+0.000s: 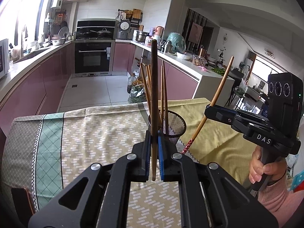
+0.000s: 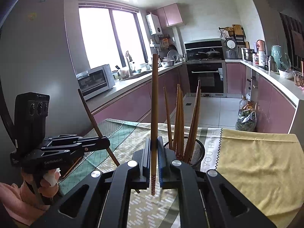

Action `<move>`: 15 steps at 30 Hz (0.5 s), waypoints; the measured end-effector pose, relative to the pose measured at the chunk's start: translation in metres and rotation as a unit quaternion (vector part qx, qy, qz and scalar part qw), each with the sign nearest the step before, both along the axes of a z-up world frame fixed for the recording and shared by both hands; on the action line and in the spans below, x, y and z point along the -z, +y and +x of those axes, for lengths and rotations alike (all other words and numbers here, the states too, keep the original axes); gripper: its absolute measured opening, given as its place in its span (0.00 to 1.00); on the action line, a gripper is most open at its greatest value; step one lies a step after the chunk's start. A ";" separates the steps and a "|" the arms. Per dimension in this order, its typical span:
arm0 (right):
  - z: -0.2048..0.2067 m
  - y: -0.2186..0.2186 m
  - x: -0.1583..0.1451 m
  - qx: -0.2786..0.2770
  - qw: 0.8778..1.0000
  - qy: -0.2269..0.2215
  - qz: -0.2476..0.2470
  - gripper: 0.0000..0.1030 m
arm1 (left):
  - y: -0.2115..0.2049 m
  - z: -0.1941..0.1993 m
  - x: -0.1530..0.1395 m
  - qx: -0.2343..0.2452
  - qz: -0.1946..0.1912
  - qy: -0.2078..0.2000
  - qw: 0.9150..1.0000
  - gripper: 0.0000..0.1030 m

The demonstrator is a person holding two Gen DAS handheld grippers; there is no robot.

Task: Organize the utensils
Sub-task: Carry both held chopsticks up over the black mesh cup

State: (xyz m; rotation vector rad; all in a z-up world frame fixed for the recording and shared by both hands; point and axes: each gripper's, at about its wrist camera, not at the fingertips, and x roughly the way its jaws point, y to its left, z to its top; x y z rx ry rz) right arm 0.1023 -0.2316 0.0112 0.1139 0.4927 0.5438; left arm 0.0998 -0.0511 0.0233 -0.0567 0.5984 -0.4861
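Dark chopstick (image 1: 154, 102) clamped upright in left hand-held gripper (image 1: 154, 152); patterned chopstick (image 2: 154, 125) clamped in right hand-held gripper (image 2: 154, 157). Holder (image 2: 197, 152) just ahead on counter (image 2: 256, 161). Risk: holder tipped if rim or crowded sticks struck.

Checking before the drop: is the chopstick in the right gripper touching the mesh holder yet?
Apart. The left wrist view shows the right gripper holding its chopstick tilted, with cloth visible between it and the mesh holder.
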 end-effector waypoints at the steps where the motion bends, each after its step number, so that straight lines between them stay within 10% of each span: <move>1: 0.000 0.000 -0.001 0.000 1.000 -0.002 0.000 0.06 | 0.000 -0.001 -0.002 0.000 0.000 -0.002 1.000 0.07; 15: 0.006 -0.003 -0.019 0.001 1.000 -0.020 0.004 0.06 | 0.002 -0.002 -0.027 0.001 -0.009 -0.037 0.999 0.07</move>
